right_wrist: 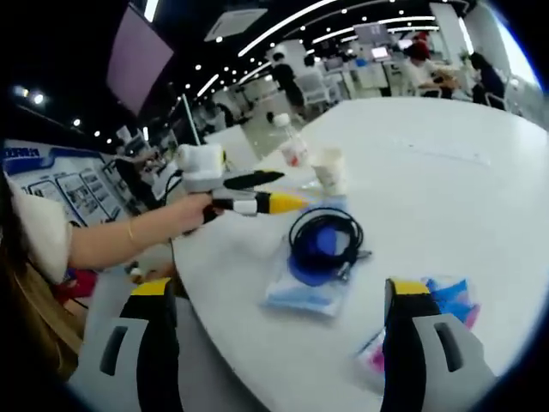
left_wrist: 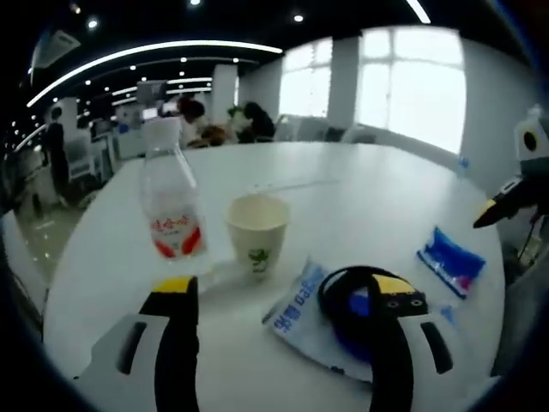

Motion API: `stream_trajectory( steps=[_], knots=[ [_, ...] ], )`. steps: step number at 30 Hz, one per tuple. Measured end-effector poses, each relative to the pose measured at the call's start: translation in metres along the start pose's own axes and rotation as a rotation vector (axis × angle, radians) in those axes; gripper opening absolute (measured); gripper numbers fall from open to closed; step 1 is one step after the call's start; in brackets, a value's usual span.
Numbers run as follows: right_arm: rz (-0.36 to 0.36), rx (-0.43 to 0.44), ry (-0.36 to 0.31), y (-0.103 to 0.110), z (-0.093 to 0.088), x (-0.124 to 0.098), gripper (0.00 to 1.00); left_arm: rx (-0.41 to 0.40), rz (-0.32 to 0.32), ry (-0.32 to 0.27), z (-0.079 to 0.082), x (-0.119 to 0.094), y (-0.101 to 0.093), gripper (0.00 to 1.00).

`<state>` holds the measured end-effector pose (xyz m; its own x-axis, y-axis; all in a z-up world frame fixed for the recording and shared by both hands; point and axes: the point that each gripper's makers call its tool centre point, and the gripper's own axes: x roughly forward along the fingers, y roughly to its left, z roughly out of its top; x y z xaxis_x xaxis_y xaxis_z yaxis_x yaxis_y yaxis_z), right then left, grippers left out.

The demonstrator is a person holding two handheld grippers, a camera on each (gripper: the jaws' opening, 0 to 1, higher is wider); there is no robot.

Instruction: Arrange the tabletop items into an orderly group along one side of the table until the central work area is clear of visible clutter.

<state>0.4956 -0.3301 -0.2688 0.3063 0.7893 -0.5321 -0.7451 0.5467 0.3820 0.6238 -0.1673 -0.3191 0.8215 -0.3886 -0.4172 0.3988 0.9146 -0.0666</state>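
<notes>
Five loose items lie on the white table [left_wrist: 377, 197]: a clear bottle [left_wrist: 171, 210] with a red label, a paper cup [left_wrist: 257, 230] just beside it, a white-and-blue packet [left_wrist: 300, 318], a coiled black cable [left_wrist: 364, 296] resting on that packet, and a smaller blue packet [left_wrist: 452, 260] set apart toward the table's far side in the left gripper view.

Left gripper [left_wrist: 283, 296]: released, jaws spread wide, holding nothing, aimed at the gap between the cup and the cabled packet. Right gripper [right_wrist: 279, 300]: likewise released and empty, with the small blue packet [right_wrist: 450, 296] lying by one jaw and the cable [right_wrist: 324, 242] ahead of it. The left gripper also shows in the right gripper view [right_wrist: 262, 193], held by the person's hand [right_wrist: 190, 213] close to the table edge.

Risks, as judged: the bottle is tall and narrow and stands close to the cup, so a jaw passing between them could tip either one. The cable lies loose on the packet; dragging the packet would likely spill the coil, and lifting the cable alone may snag it. Both grippers point toward the same cluster, so they could collide.

Surroundings: an open office with ceiling lights, bright windows, and seated people [left_wrist: 249, 120] beyond the table. Nothing stands between the grippers and the items.
</notes>
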Motion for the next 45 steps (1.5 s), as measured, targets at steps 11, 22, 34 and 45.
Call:
stream_trajectory(
  steps=[11, 22, 34, 45],
  knots=[
    [-0.032, 0.069, 0.004, 0.016, -0.006, -0.003, 0.99, 0.024, -0.053, -0.003, 0.011, -0.013, -0.016, 0.76],
    [-0.093, 0.147, 0.051, 0.023, -0.023, 0.005, 0.99, 0.050, -0.087, 0.020, 0.012, -0.024, -0.020, 0.75],
    [-0.158, 0.226, 0.058, 0.018, -0.040, 0.017, 0.98, 0.086, -0.127, 0.044, 0.006, -0.027, -0.016, 0.65],
    [-0.128, 0.366, 0.019, 0.022, -0.055, 0.039, 0.89, 0.075, -0.158, 0.060, -0.001, -0.014, -0.013, 0.65]
  ],
)
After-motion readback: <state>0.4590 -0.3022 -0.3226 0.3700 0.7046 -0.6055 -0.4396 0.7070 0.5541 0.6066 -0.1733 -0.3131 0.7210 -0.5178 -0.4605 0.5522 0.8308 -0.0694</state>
